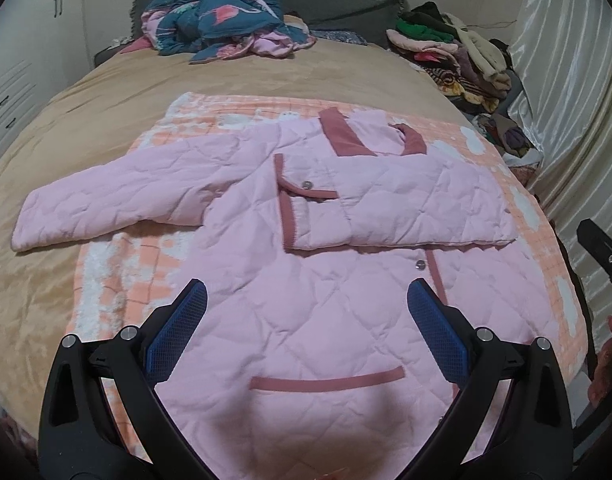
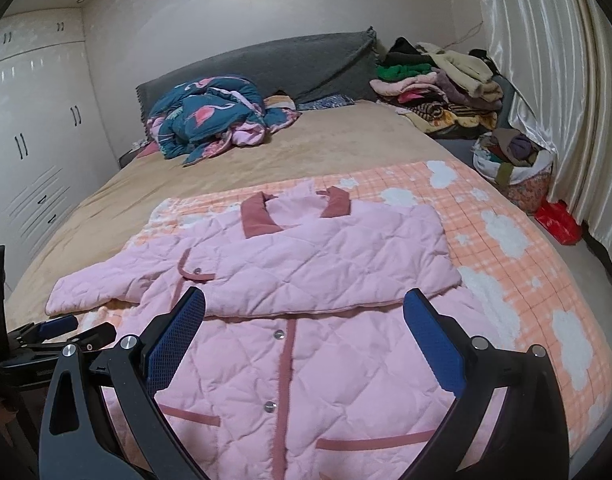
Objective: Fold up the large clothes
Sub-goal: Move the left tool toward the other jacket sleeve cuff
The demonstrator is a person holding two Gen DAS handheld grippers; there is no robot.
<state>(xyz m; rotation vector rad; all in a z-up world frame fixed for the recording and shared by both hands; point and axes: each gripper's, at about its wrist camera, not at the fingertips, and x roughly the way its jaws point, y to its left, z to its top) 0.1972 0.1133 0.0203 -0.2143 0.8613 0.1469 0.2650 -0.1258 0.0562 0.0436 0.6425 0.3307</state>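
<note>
A pink quilted jacket (image 1: pixel 314 312) with dark pink trim lies flat, front up, on an orange checked blanket (image 1: pixel 118 280) on the bed. Its right sleeve (image 1: pixel 418 208) is folded across the chest; its left sleeve (image 1: pixel 118 200) stretches out to the left. My left gripper (image 1: pixel 306 304) is open and empty, above the jacket's lower front. In the right wrist view the jacket (image 2: pixel 318 264) lies ahead, and my right gripper (image 2: pixel 304 314) is open and empty above the button placket. The left gripper (image 2: pixel 62 330) shows at that view's left edge.
A tan sheet (image 2: pixel 306 148) covers the bed. A crumpled blue flamingo quilt (image 2: pixel 210 116) lies near the grey headboard (image 2: pixel 286 64). A pile of clothes (image 2: pixel 438 88) sits at the far right, a full laundry basket (image 2: pixel 514 164) and a curtain (image 2: pixel 554 80) stand right. White wardrobes (image 2: pixel 34 152) stand left.
</note>
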